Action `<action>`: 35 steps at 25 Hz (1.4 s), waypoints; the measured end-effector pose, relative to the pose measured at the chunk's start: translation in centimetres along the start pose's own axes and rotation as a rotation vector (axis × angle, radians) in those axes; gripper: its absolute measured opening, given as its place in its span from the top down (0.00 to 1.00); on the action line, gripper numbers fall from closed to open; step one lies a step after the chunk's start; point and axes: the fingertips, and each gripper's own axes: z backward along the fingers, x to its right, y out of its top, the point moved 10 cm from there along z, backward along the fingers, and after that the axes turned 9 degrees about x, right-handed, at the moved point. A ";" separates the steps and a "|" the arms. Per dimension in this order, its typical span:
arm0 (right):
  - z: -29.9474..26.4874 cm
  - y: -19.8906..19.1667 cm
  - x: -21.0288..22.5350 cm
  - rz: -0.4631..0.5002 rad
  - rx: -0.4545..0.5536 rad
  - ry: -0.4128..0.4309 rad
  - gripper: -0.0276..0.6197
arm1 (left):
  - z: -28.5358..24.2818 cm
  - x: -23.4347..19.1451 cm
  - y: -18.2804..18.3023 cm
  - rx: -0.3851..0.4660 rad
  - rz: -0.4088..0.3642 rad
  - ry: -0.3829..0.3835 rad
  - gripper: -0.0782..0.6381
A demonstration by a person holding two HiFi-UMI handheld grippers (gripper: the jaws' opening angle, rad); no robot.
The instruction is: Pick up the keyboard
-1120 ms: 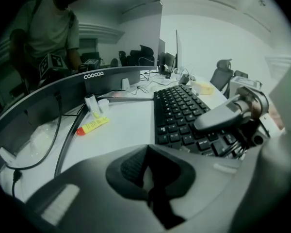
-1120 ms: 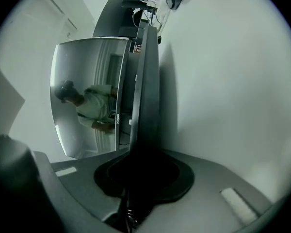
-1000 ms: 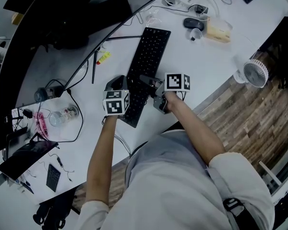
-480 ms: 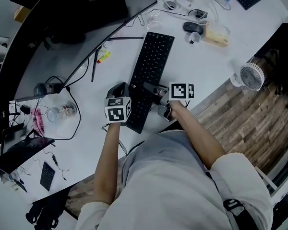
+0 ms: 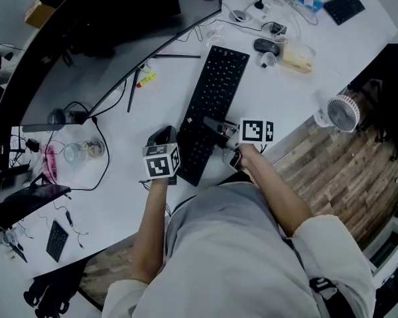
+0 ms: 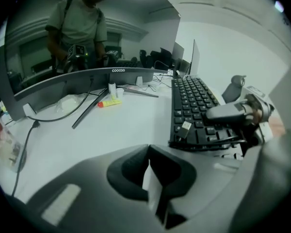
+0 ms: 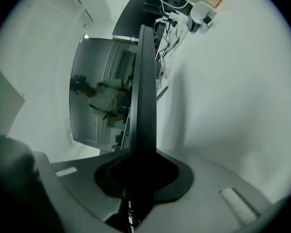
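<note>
- Right gripper (image 5: 214,126): fingers (image 7: 109,173) clamped on near end of black keyboard (image 5: 218,90), which shows edge-on between them.
- Left gripper (image 5: 164,136): fingers pressed together, nothing between; just left of keyboard's near corner.
- Keyboard runs lengthwise across white table (image 5: 288,95) toward curved monitor (image 6: 53,57).

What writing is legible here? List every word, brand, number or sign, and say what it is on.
"coocaa": on the monitor bezel, in the left gripper view.
Keyboard key legends: too small to read.
Yellow item label: blurred.
Marker cubes on the tools: square patterns only, no words.
</note>
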 end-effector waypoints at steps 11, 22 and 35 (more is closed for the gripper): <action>2.7 1.7 -2.4 0.080 0.051 -0.012 0.84 | 2.9 2.4 1.9 0.102 0.016 -0.063 0.89; 5.4 3.3 -5.1 0.152 0.089 -0.003 0.84 | 6.8 1.7 2.4 0.192 0.085 -0.079 0.89; 8.5 5.6 -8.2 0.304 0.111 0.033 0.84 | 10.5 1.0 2.8 0.282 0.188 -0.064 0.89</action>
